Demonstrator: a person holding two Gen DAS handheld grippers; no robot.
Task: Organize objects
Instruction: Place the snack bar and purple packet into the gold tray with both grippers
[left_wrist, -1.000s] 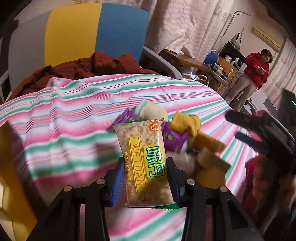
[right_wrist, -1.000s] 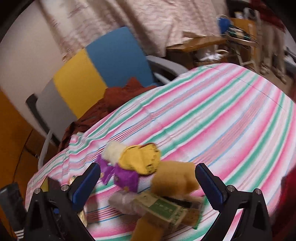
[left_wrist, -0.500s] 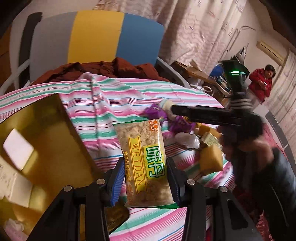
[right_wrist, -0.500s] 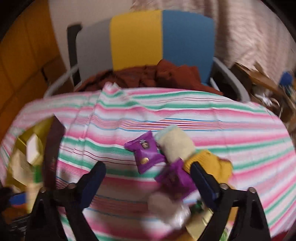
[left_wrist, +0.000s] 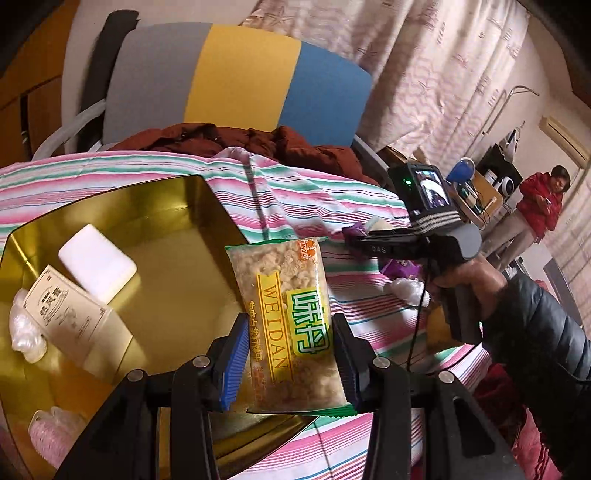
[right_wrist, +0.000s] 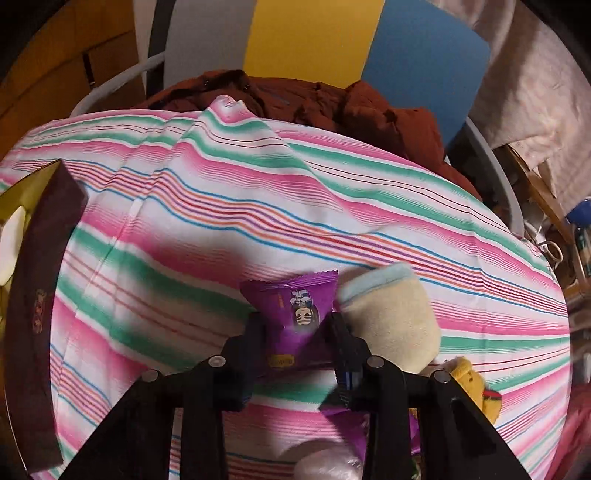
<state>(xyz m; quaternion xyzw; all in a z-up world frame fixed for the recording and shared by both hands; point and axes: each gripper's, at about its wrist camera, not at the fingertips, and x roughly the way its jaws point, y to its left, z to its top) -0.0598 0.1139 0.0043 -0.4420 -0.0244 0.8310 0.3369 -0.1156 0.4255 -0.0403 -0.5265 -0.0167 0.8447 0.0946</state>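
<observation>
My left gripper (left_wrist: 288, 354) is shut on a clear snack bag (left_wrist: 288, 317) with a yellow and green label, held above the right edge of a gold tin (left_wrist: 173, 258). Inside the tin lie a white bar (left_wrist: 96, 263), a beige printed box (left_wrist: 74, 325) and small clear-wrapped pieces (left_wrist: 26, 332). My right gripper (right_wrist: 295, 332) is shut on a purple candy packet (right_wrist: 295, 306) resting on the striped cloth (right_wrist: 258, 206). A cream plush piece (right_wrist: 391, 325) lies just right of the packet. The left wrist view shows the right gripper's body (left_wrist: 417, 243) held by a hand.
The tin's dark outer wall (right_wrist: 40, 295) stands at the left of the right wrist view. A yellow plush toy (right_wrist: 476, 387), another purple wrapper and a clear-wrapped piece (right_wrist: 325, 465) lie near the right gripper. A chair with brown clothing (left_wrist: 236, 136) stands behind the table. A person in red (left_wrist: 539, 206) stands far right.
My left gripper carried the snack bag leftward to over the gold tin. My right gripper swung left to the snack pile, came down and shut on the purple packet.
</observation>
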